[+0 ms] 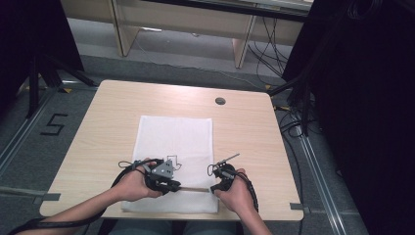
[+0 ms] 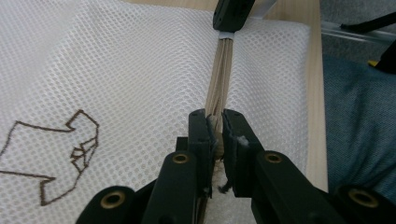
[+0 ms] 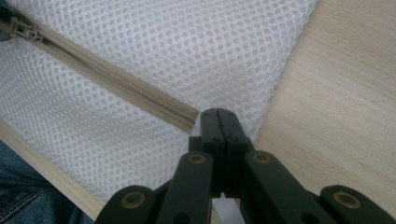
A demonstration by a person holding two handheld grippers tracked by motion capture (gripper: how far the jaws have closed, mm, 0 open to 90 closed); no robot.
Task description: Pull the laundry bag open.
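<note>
You had one white mesh bag point(image 1: 176, 142) lying flat on the wooden table point(image 1: 107, 127), its long axis running away from you and its near edge close to the table's front edge. The single beige zipper point(image 1: 195, 189) lay across that near end, running side to side between your two grippers. In the left gripper view it ran straight away from the jaws toward your other gripper; in the right gripper view it ran slantwise up and away from the jaw tips. Your left gripper point(image 2: 214, 122) pointed along the zipper toward your right, and its jaws were closed on the zipper slider point(image 2: 213, 125), with the pale piece pinched between the pads. Your right gripper point(image 3: 217, 114) pointed back toward your left, tips low on the mesh just beside the zipper's end; its jaws were pressed fully together, and whether they pinched any of the fabric could not be told. Both forearms came in from the near edge, your left hand point(image 1: 132, 183) wrapped around its gripper over the bag's near left part, your right hand point(image 1: 240, 193) at the bag's near right corner, the two grippers facing each other with the zipper between them. One brown outline drawing point(image 2: 56, 154) was stitched on the mesh beside your left gripper. One round hole point(image 1: 220, 101) sat in the table's far right part.
</note>
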